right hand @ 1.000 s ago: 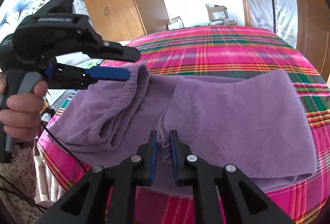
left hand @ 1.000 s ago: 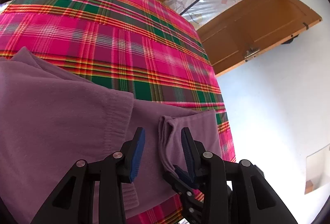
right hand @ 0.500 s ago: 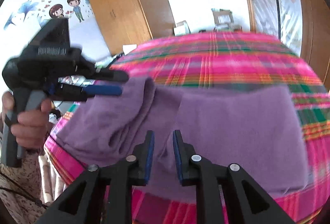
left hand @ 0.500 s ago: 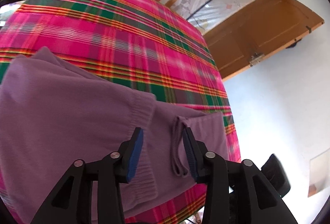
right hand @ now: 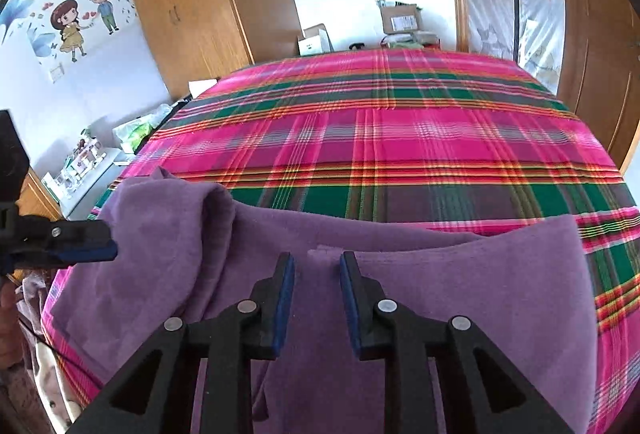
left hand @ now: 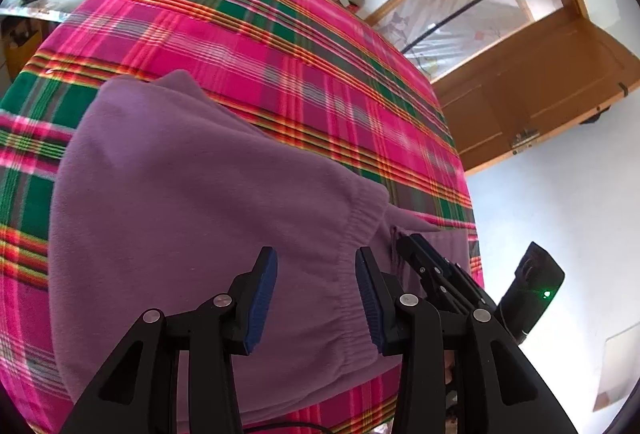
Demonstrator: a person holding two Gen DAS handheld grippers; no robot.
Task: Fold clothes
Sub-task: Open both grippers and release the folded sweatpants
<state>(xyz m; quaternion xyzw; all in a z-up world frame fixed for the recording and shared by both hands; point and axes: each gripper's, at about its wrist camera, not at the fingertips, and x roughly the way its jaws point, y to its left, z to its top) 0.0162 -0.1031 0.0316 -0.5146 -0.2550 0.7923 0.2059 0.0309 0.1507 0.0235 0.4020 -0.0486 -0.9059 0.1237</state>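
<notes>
Sunlit white walls, a tall wooden wardrobe (right hand: 208,2) and an open wooden door (left hand: 532,82) frame a bed spread with a pink, green and orange plaid cover (right hand: 400,138). One purple fleece garment (right hand: 460,294) lies folded along the near edge of the bed, its soft, matte fabric doubled over itself; a ribbed, gathered hem (left hand: 352,274) curves across the top layer, and a rounded fold stands up at the garment's far left corner as seen from the right wrist camera. Two black handheld grippers with blue pads hover over it. Left gripper (left hand: 316,294): its jaws stand roughly half apart above the ribbed hem, with no cloth pinched between them. Right gripper (right hand: 316,286): its jaws are opening, the purple fabric lying flat below the gap and neither pad pressing on it. In the left wrist view the right gripper's black fingers reach in just beside the left one, over the garment's edge; in the right wrist view the left gripper shows at the far left, with part of a person's hand (right hand: 8,302) below it. Two cartoon figures (right hand: 84,18) decorate the wall beside the wardrobe, and several cardboard boxes (right hand: 400,18) sit against the wall beyond the far edge of the bed.
</notes>
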